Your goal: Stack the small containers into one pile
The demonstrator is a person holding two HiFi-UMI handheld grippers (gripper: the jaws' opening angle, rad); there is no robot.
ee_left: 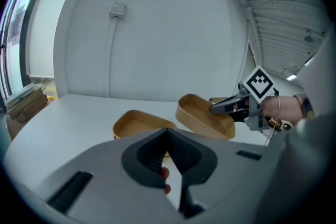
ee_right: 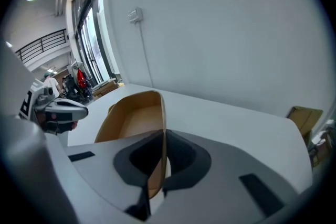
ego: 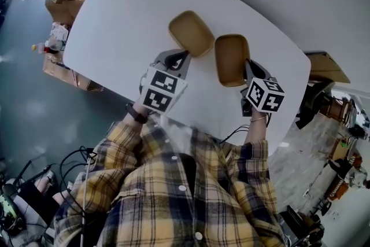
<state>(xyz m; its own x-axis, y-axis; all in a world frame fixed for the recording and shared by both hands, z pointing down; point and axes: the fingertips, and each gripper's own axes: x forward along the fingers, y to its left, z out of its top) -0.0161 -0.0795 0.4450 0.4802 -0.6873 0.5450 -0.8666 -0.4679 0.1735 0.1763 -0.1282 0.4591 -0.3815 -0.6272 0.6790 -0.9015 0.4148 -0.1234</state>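
**Right tray lifted, its twin waiting on the table**

The white oval table (ego: 127, 14) bears the two small containers, both shallow oblong trays of tan pressed fibre. The left container (ego: 191, 32) lies flat on it, open side up. The right container (ego: 231, 58) is just beside it and apart from it. Seen from the left gripper view, it hangs tilted and looks clear of the tabletop.

The right gripper (ee_right: 160, 136) is clamped on that tray's near wall, with the thin rim pinched edge-on between its jaws. The left gripper (ego: 184, 59) is clenched as well, its tips at the near rim of the left container. No wall shows between its jaws, so I would call it empty, perhaps only steadying the tray.

As I read it, the step in hand is the carry, bringing the lifted tray across to the one at rest. The next move calls for swinging it over the left container, levelling it and lining up the long sides. Then it must be lowered until it nests before the grip is let go. The left gripper's tips sit right at the rim and may have to draw back first.
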